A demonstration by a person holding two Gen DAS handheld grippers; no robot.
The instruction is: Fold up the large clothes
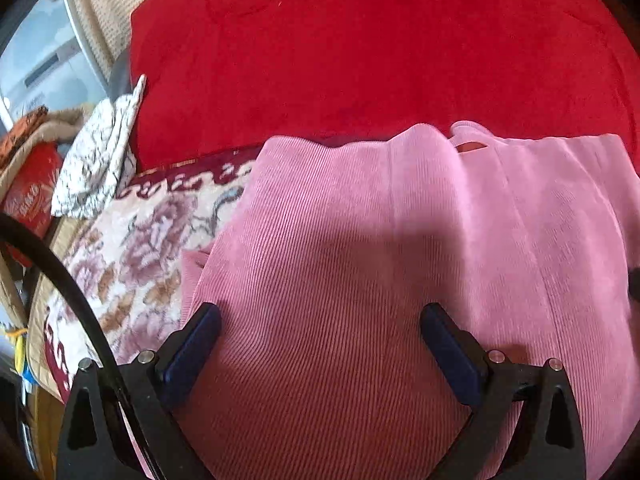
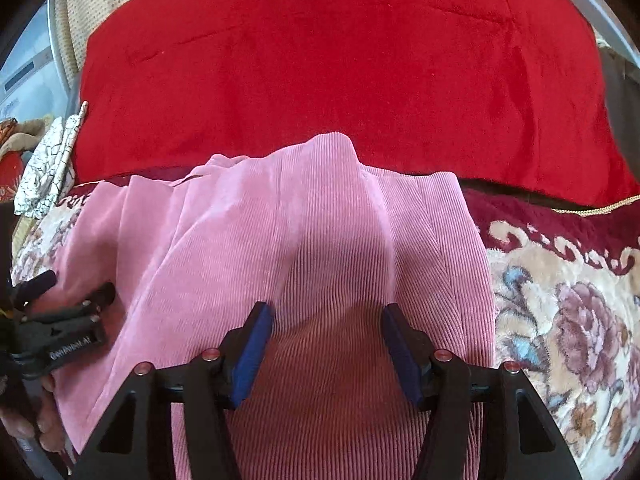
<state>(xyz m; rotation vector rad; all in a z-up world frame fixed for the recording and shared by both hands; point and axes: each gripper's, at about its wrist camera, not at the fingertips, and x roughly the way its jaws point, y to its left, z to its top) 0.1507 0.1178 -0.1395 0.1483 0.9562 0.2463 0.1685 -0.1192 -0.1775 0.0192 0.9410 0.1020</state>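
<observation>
pink corduroy garment (image 2: pixel 320 248) spread on floral blanket (image 2: pixel 568 320) for folding | left gripper (image 1: pixel 320 332) open above cloth | right gripper (image 2: pixel 328 332) open, nothing pinched, poised to grab

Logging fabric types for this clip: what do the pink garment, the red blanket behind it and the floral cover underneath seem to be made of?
Pink garment: likely corduroy, with fine parallel ribs and a soft matte nap. Red blanket: looks like plush fleece or velvet, uniform fuzzy surface with faint stitched lines. Floral cover: apparently a thick pile or woven textile, its flower pattern slightly raised; exact fibre unclear.
</observation>
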